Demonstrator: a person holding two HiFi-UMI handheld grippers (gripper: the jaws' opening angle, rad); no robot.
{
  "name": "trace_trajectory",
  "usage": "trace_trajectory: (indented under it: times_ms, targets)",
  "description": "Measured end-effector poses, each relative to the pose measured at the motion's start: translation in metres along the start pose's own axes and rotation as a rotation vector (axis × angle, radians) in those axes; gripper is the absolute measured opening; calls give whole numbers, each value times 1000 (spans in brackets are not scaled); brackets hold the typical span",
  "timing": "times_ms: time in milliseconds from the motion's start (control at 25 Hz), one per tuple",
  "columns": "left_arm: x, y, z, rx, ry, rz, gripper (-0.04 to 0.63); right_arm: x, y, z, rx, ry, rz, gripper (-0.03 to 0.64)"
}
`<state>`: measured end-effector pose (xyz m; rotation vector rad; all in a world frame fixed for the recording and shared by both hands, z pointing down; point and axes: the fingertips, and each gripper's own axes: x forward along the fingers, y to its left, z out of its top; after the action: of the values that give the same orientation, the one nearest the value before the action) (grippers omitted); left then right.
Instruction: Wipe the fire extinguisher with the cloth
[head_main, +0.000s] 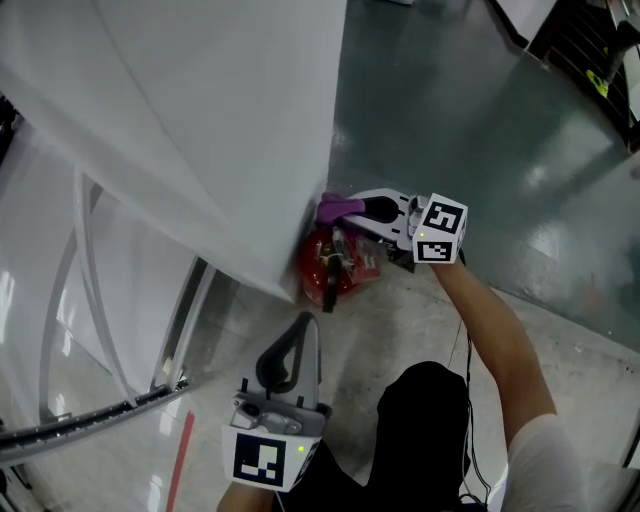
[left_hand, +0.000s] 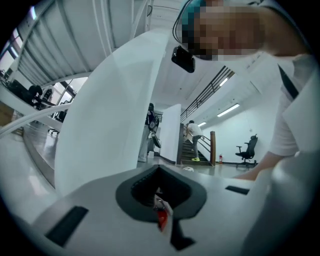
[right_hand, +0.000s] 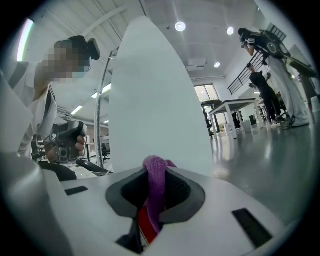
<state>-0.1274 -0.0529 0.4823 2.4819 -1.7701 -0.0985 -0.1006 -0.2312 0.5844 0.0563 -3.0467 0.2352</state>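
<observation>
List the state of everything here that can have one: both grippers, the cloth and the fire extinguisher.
left gripper: fingers shut, holding nothing.
right gripper: fingers shut on the cloth.
cloth: purple, bunched, pinched in the fingers, its end by the fire extinguisher's top; contact cannot be told.
fire extinguisher: standing on the floor at the corner of the white panel.

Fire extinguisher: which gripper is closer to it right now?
Right. The right gripper, clamping the purple cloth, lies over the fire extinguisher; the left gripper, shut, points at it from just short.
</observation>
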Motion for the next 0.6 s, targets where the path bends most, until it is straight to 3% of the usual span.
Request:
trace_trajectory:
  times_ms: [160,400,600]
  targets:
    - [17,0,-19,-13,33,49,3,-5,11,1,1,-4,-1,58]
    - [30,15,-42,-38,68,72,3,-9,35,8,-47,33,25,58]
    - [38,28,-50,-36,109,73,3,-14,44,15,-94,39,-6,58]
